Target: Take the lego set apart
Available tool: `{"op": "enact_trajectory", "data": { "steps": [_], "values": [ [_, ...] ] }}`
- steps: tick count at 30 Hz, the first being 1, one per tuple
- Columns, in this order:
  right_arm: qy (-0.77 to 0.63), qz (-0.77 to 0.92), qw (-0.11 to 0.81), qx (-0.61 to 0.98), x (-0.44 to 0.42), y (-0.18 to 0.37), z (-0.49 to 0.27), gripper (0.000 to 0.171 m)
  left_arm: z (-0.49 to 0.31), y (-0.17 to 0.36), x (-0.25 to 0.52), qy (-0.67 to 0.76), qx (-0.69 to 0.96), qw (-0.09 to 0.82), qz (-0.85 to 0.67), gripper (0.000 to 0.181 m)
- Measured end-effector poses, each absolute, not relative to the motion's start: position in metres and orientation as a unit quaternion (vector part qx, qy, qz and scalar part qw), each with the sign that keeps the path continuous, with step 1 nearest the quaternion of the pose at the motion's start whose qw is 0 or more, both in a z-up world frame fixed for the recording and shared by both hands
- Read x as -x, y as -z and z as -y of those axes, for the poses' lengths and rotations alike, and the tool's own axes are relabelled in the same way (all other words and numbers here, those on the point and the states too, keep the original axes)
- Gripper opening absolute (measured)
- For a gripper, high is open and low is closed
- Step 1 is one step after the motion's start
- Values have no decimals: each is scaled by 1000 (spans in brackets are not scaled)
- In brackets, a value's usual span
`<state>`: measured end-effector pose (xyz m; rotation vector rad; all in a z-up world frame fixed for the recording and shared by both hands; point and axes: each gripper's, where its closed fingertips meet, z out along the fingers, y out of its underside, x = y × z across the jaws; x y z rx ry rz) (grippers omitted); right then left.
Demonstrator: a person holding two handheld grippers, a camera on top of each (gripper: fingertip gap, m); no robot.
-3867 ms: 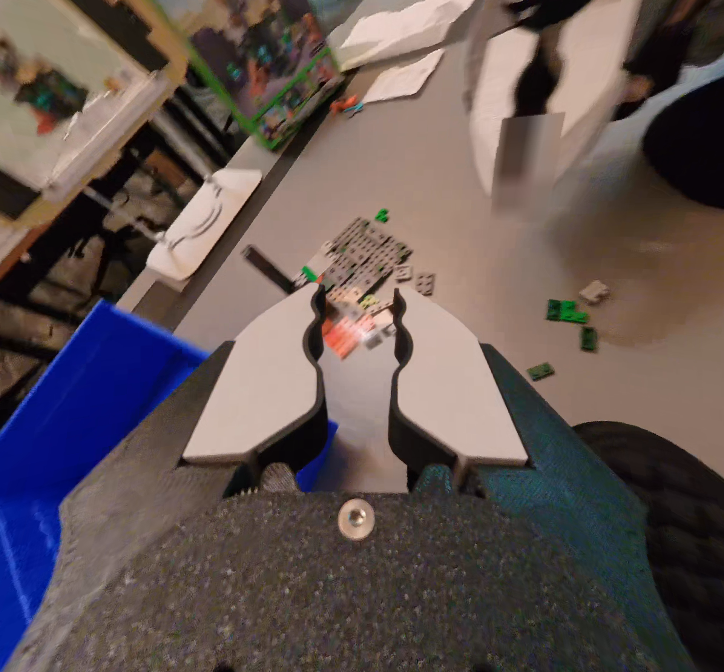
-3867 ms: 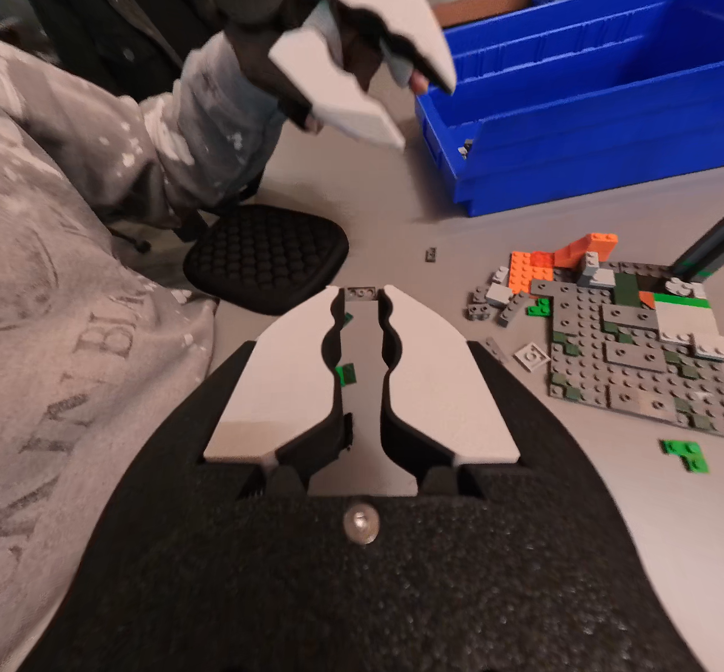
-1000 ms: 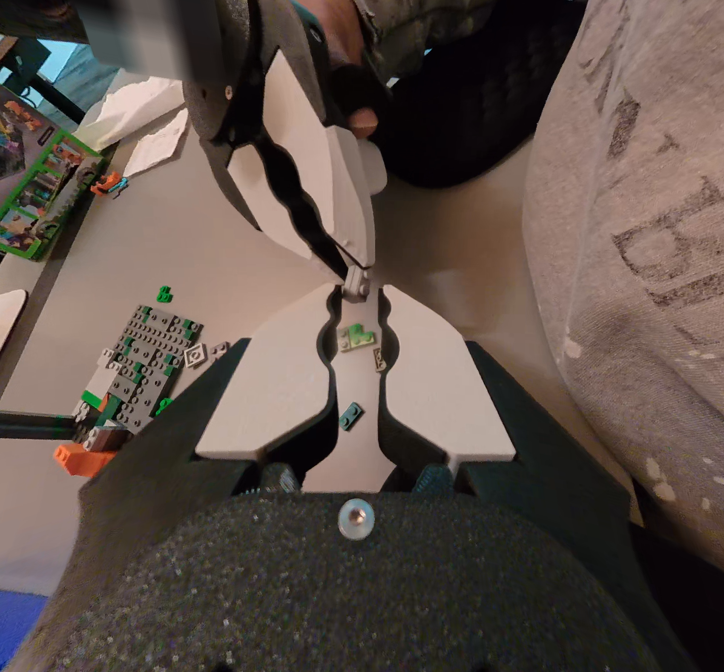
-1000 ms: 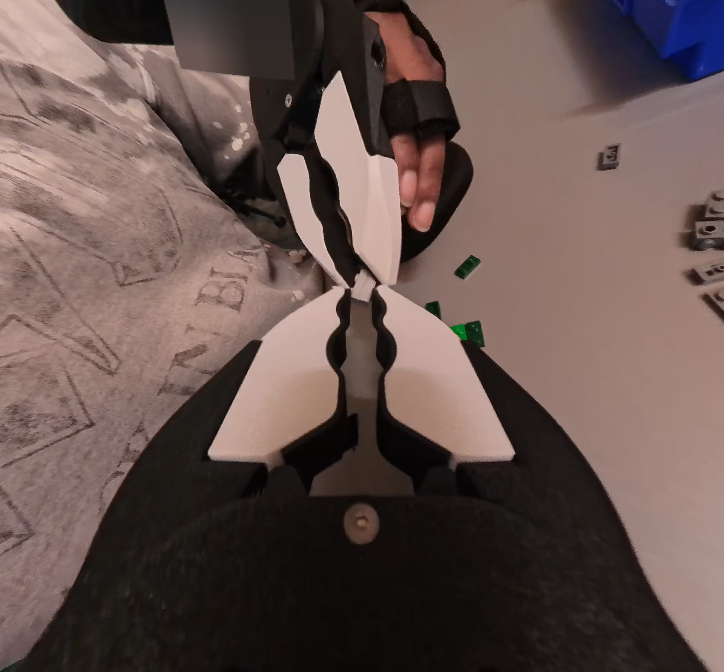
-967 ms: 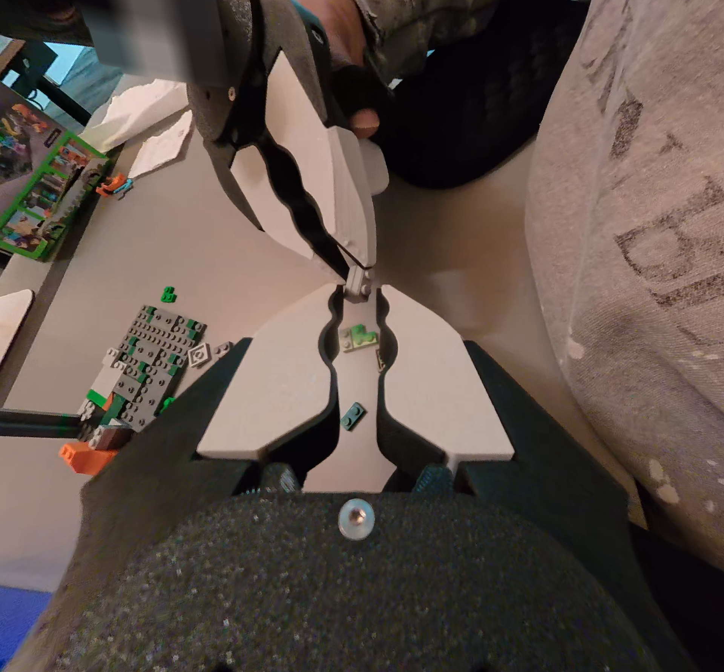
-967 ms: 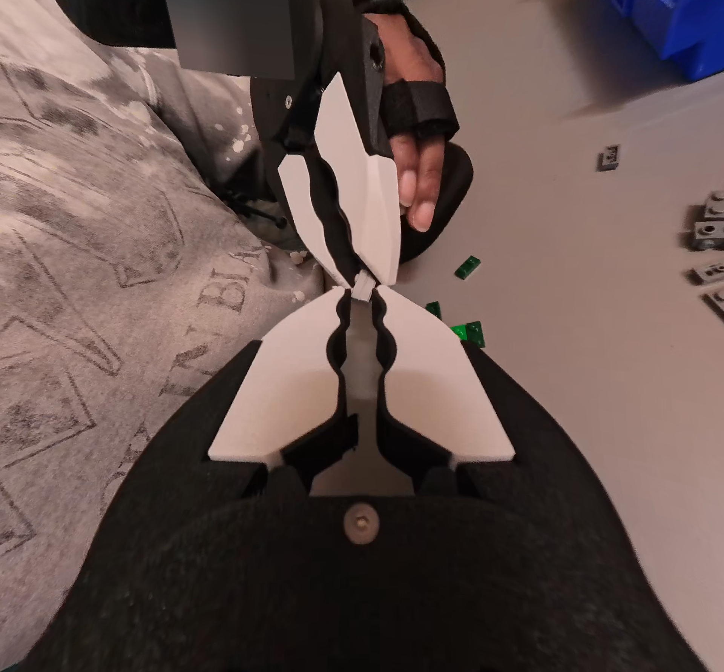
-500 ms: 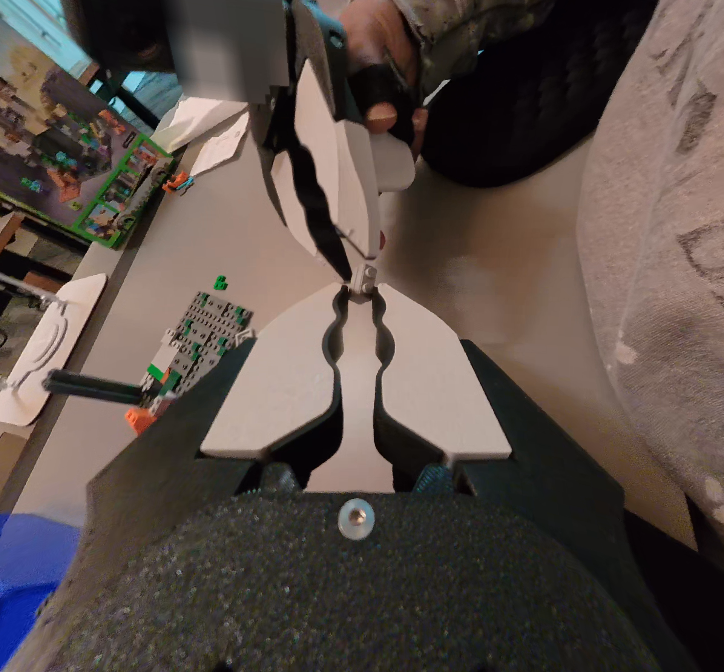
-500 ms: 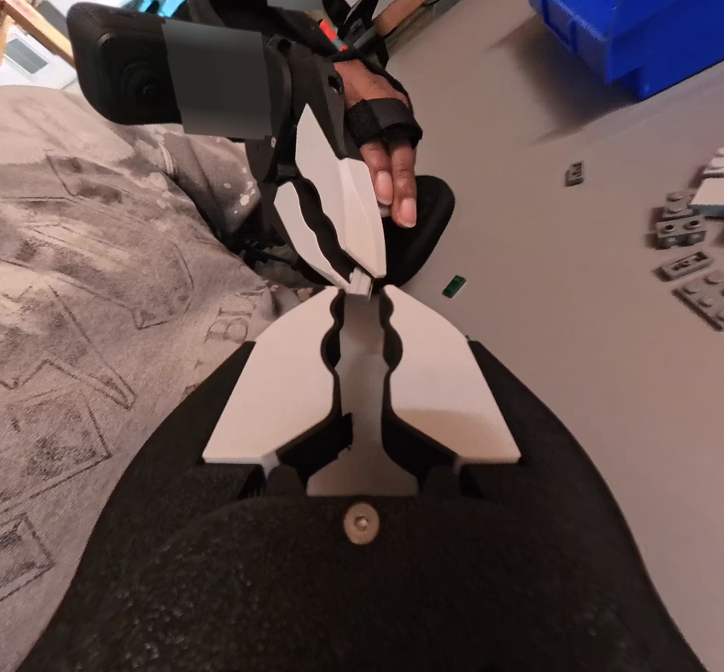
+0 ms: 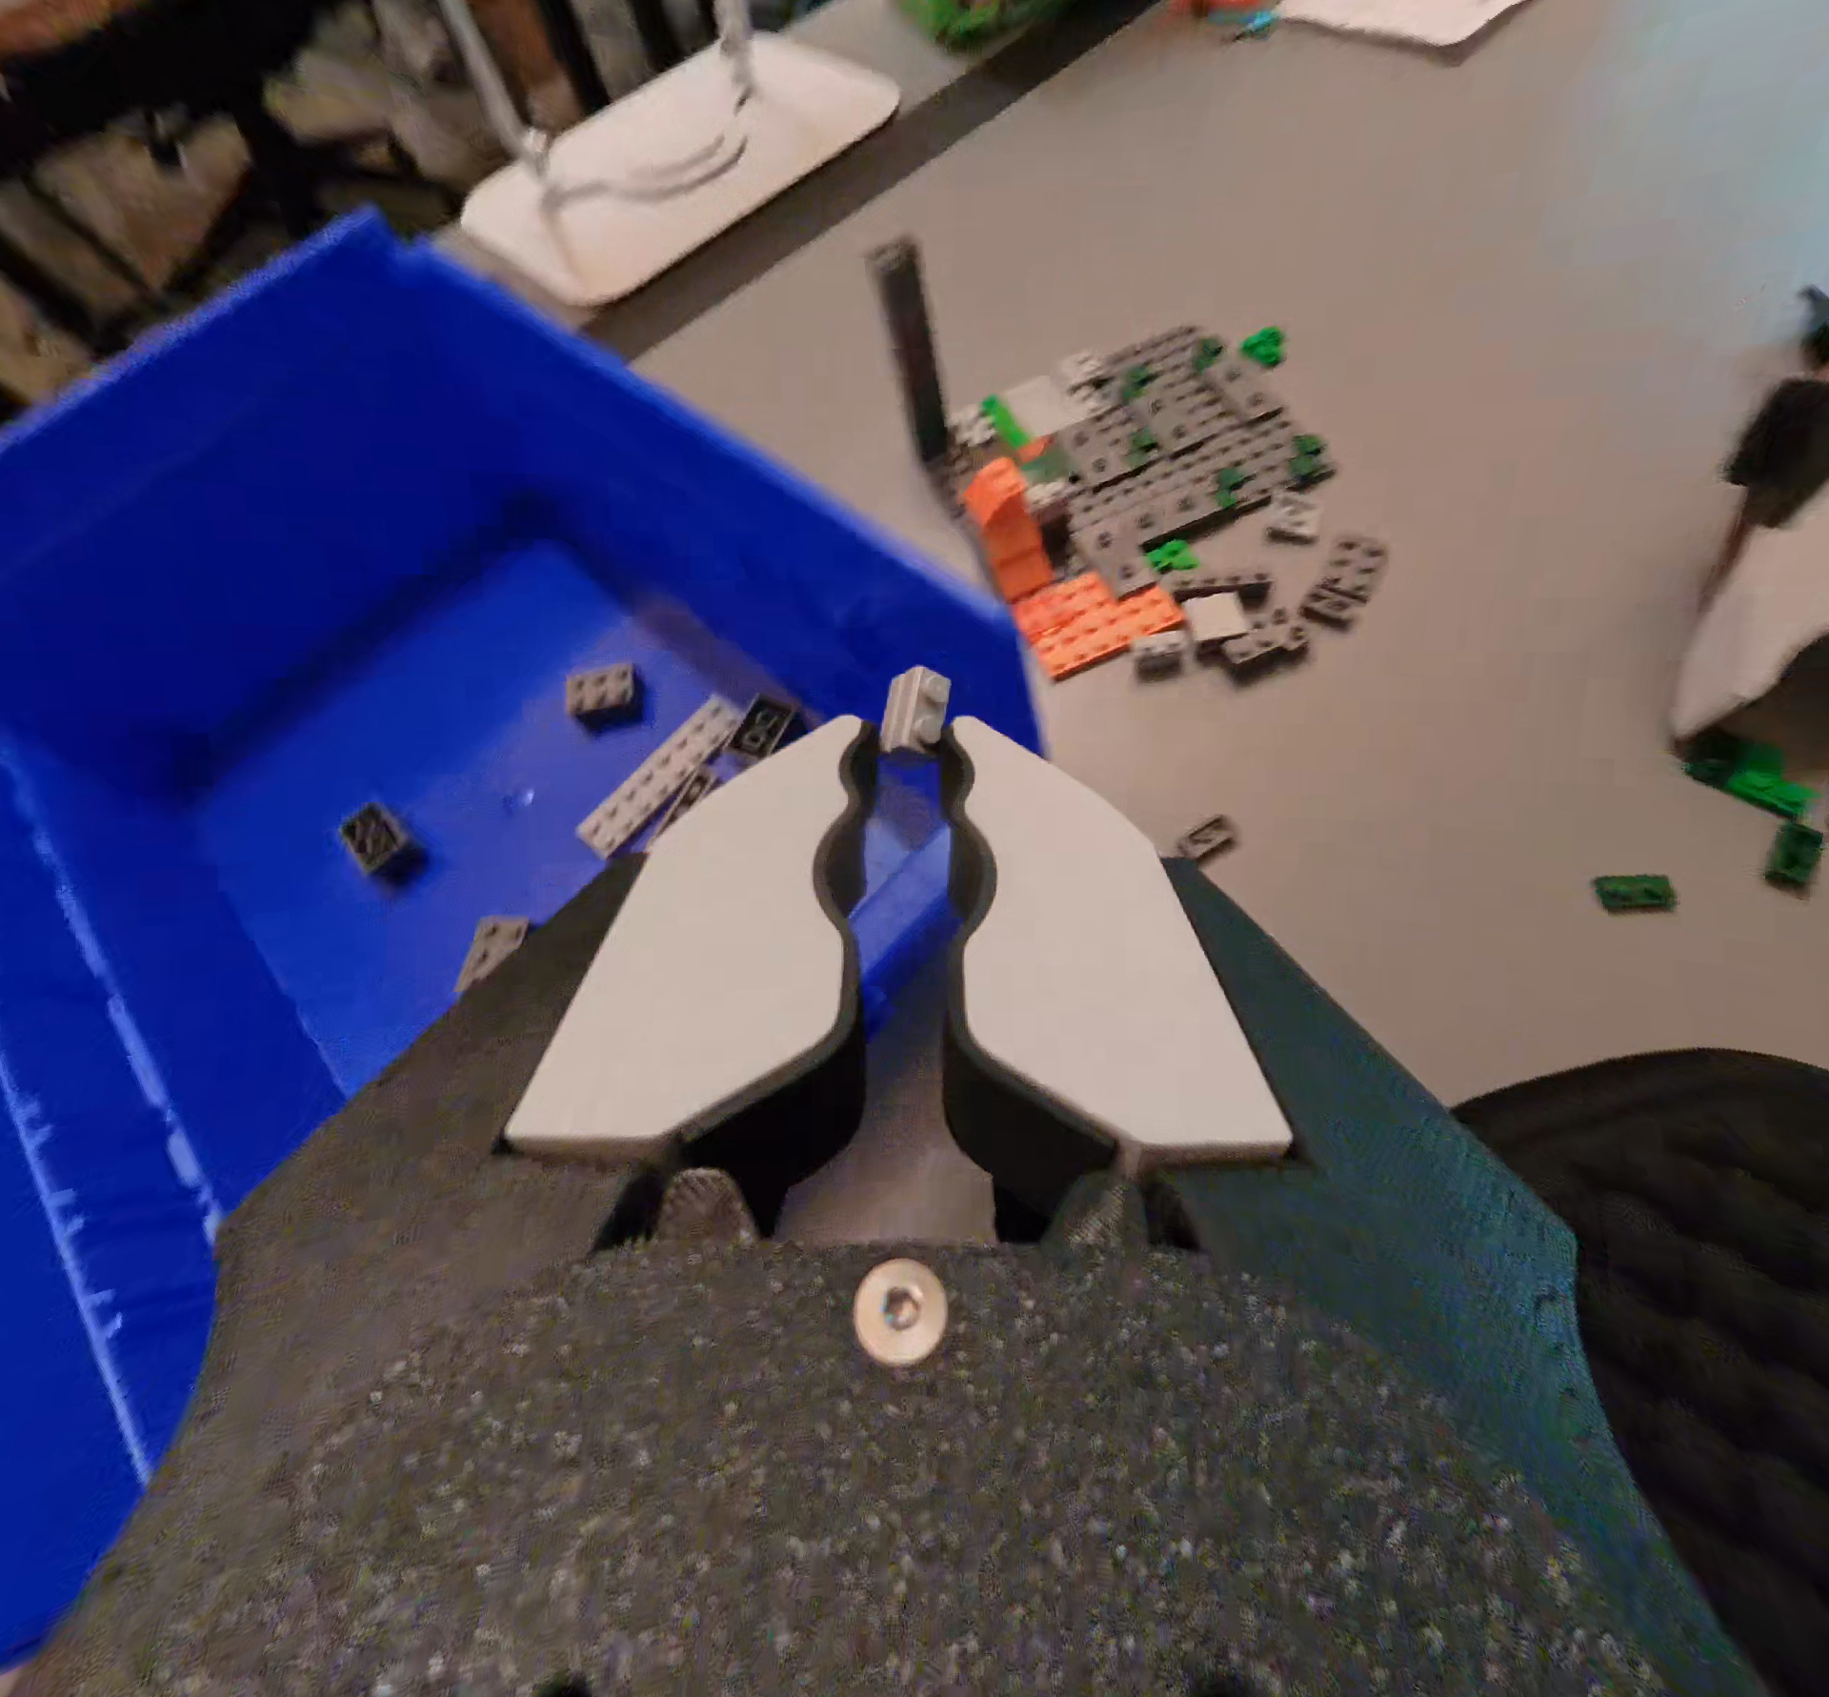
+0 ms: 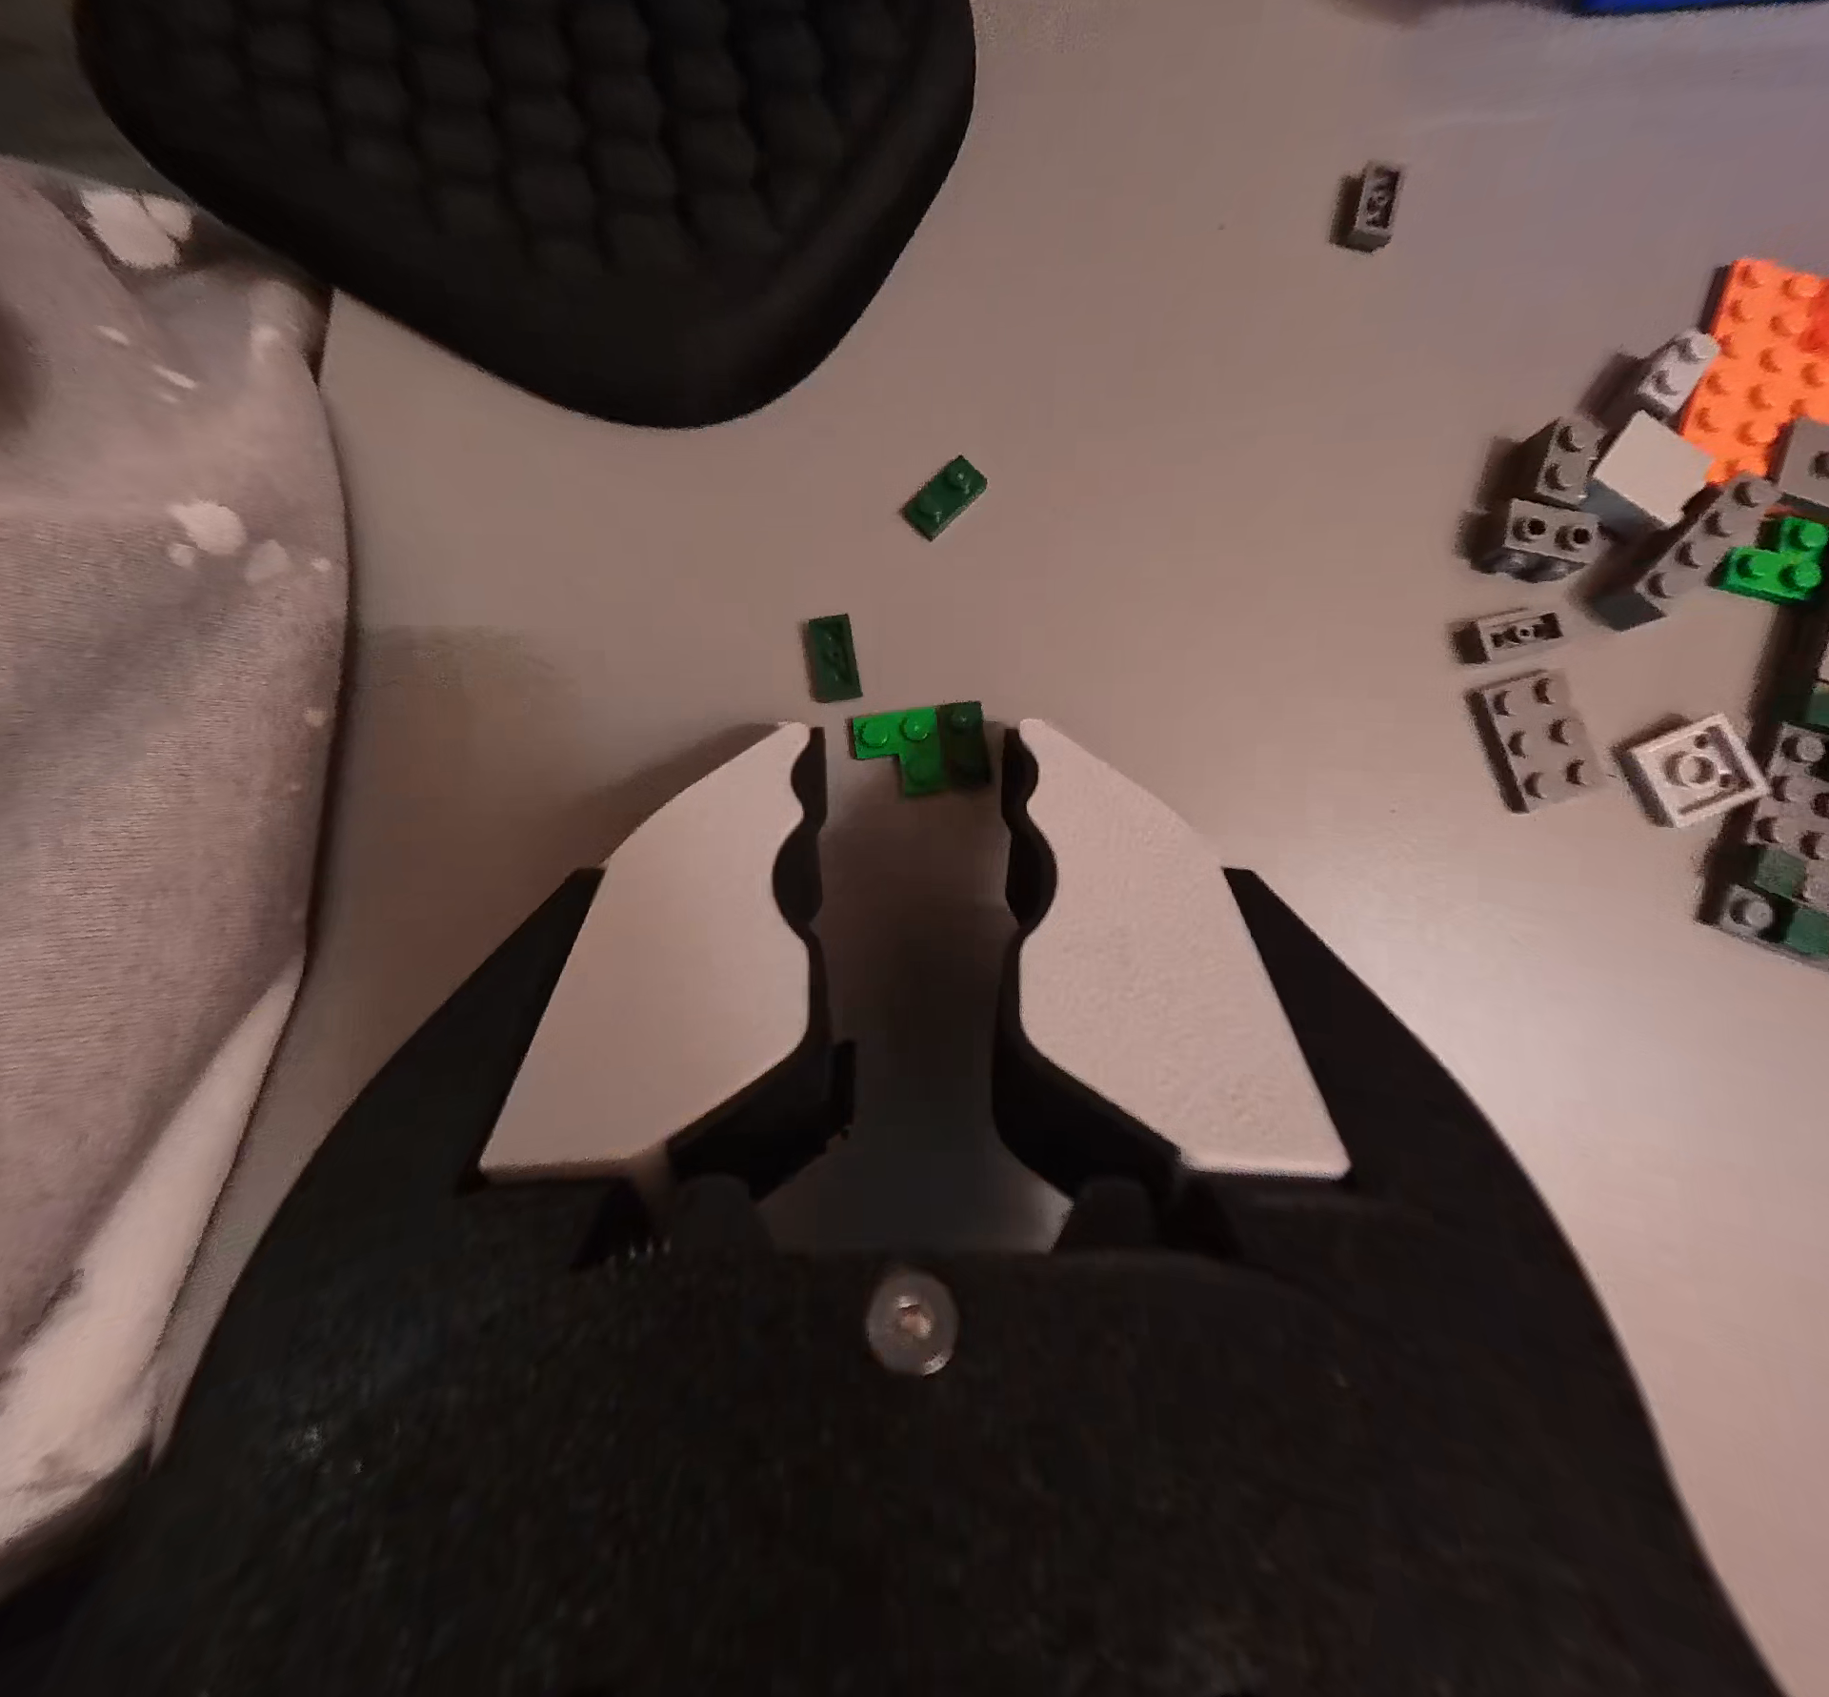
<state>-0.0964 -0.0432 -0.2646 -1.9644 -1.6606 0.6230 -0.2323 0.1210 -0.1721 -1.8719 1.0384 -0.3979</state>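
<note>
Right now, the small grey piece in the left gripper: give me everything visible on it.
The small grey piece is a light grey plastic lego plate with two round studs showing on one face. It is pinched at its lower end between the tips of the left gripper, the rest sticking up past them, tilted slightly. Only the fingertips touch it. It hangs in the air over the near corner of the blue bin, which already holds several grey pieces. Motion blur hides finer detail.
</note>
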Motion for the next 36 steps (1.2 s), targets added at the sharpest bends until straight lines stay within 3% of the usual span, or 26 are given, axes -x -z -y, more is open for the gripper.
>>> {"op": "enact_trajectory", "data": {
  "steps": [6, 12, 20, 36],
  "values": [
    [-211, 623, 225, 718, 97, 267, 43, 24, -138, 201, 249, 152, 818, 402, -382, 18],
    [-220, 623, 216, 719, 97, 266, 43, 23, -135, 192, 247, 140, 801, 434, -387, 29],
    [-270, 591, 220, 728, 94, 258, 42, 23, -76, 158, 203, 171, 691, 499, -495, 25],
    [-433, 518, 235, 699, 101, 207, 46, 23, 47, 197, 111, 222, 492, 435, -721, 25]
  ]
}}
